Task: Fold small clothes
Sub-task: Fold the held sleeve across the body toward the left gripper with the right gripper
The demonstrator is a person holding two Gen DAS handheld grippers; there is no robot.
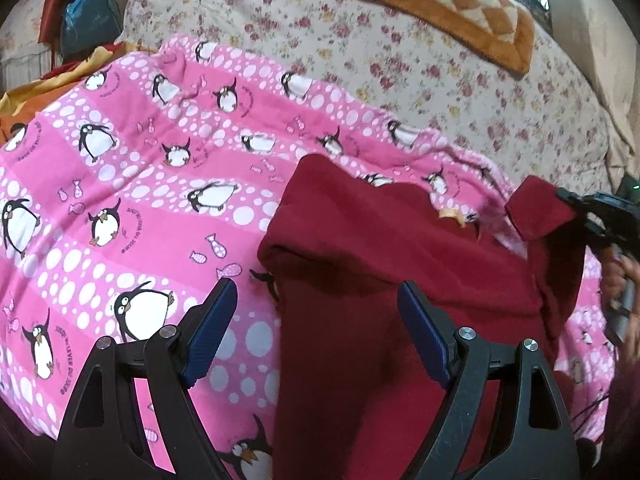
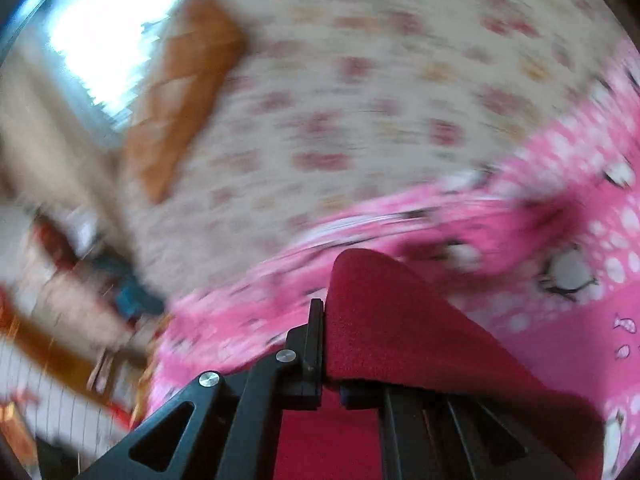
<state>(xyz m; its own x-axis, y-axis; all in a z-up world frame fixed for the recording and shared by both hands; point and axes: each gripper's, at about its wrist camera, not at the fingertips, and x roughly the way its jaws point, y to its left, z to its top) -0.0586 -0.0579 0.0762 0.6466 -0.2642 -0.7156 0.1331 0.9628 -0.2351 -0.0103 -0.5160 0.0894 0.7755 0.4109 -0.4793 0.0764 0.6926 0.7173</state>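
A dark red garment [image 1: 380, 248] lies rumpled on a pink penguin-print blanket [image 1: 140, 168]. My left gripper [image 1: 316, 286] hovers open just above the garment's near left part. Its blue pads [image 1: 212, 328] stand wide apart with nothing pressed between them. At the right edge of the left wrist view, my right gripper [image 1: 576, 204] holds up a corner flap of the garment. The right wrist view is blurred. There the right gripper [image 2: 326, 320] is shut on a fold of the red garment [image 2: 392, 320], which drapes over and hides one finger.
The blanket lies on a floral bedsheet [image 1: 360, 40]. An orange checkered mat [image 1: 452, 12] sits at the bed's far side. Orange-yellow cloth [image 1: 40, 92] and a blue bag [image 1: 86, 4] are at the far left. A person's hand [image 1: 624, 280] grips the right tool's handle.
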